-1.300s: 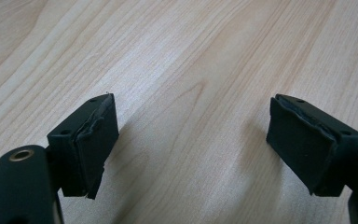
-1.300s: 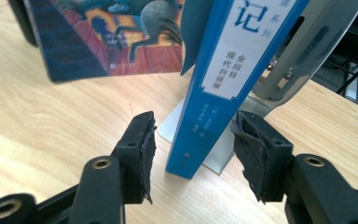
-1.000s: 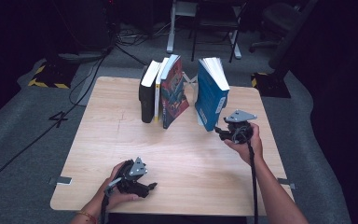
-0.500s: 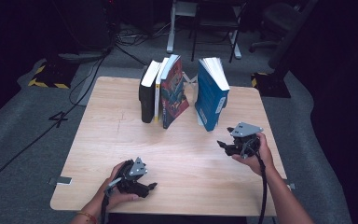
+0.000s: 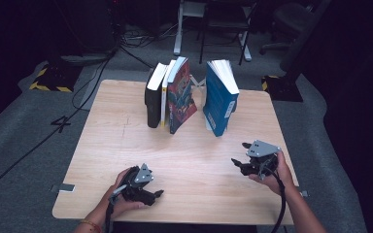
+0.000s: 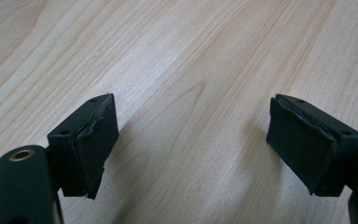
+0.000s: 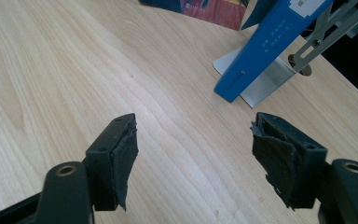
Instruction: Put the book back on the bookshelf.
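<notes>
High view: the light wooden table (image 5: 126,145) carries a row of upright books at its far side. The blue hardcover book (image 5: 219,99), nearest the right gripper (image 5: 243,164), stands tilted and apart from the red-covered book (image 5: 180,97) and the black book (image 5: 153,99). The right gripper is held near the table's right edge, well apart from the blue book; its jaws have just been opening and are spread with nothing between them. The left gripper (image 5: 151,195) is rested near the front edge, jaws spread and empty.
</notes>
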The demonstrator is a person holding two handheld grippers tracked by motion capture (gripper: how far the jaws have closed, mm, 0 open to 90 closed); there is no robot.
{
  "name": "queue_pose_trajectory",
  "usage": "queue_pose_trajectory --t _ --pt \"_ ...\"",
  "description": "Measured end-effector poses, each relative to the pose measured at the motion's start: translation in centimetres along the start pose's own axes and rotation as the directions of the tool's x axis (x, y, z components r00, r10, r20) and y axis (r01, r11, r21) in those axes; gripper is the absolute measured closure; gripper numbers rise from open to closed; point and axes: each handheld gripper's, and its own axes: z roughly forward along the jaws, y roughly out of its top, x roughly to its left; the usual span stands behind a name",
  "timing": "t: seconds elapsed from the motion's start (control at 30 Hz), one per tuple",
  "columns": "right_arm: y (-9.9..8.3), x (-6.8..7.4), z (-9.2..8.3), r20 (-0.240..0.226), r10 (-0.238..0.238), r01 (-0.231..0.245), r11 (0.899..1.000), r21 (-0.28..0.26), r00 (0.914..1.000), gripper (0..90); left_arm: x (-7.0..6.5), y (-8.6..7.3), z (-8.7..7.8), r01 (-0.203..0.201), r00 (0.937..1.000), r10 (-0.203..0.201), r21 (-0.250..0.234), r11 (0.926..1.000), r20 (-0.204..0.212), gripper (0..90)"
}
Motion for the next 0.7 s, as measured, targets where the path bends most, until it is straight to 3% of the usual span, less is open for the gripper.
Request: queue_pose_trajectory --t 0.3,0.7 --pt "-2.2 0.5 -1.2 -0.004 -0.01 0.01 1.0 0.021 0.9999 30.3 0.0 0.0 0.0 0.001 1.0 -0.001 0.0 1.0 -0.001 16.6" --pt "-5.7 0.2 -1.7 0.008 0.034 -0.034 0.998 0.059 0.9994 29.4 -0.1 0.0 0.0 0.005 1.0 -0.005 0.001 1.0 -0.007 16.5"
